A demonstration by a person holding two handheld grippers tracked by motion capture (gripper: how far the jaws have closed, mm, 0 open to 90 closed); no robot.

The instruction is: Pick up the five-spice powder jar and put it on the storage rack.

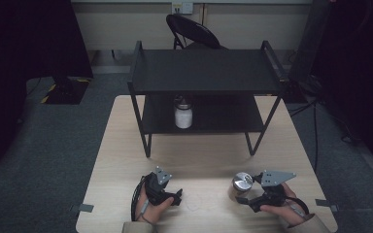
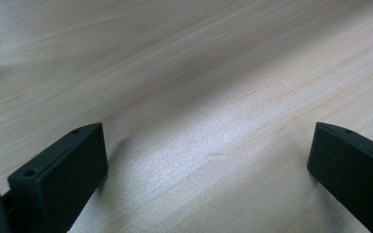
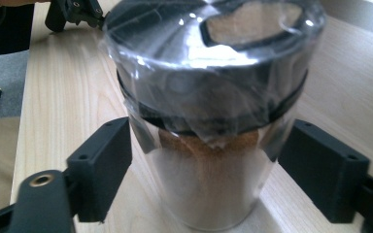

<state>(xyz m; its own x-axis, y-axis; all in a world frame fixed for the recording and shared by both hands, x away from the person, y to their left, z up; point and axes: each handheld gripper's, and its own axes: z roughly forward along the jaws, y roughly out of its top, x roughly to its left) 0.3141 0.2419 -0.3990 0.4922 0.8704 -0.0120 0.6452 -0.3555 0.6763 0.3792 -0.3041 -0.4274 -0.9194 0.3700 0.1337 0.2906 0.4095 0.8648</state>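
A clear spice jar (image 3: 209, 97) with a silvery lid, plastic wrap and brown powder stands on the pale wooden table (image 1: 204, 165) at the front right. My right gripper (image 3: 204, 160) has its black jaws against both sides of the jar (image 1: 242, 185), below the lid. In the high view the right gripper (image 1: 246, 200) is held by a hand just right of the jar. My left gripper (image 1: 177, 196) rests at the front left, and in its own view the left gripper (image 2: 206, 155) is open over bare wood.
A black two-tier shelf (image 1: 204, 73) stands across the back half of the table. A jar of white powder (image 1: 183, 115) sits on its lower level. A dark folding chair (image 1: 192, 30) is behind it. Bare tabletop lies between the grippers and the shelf legs.
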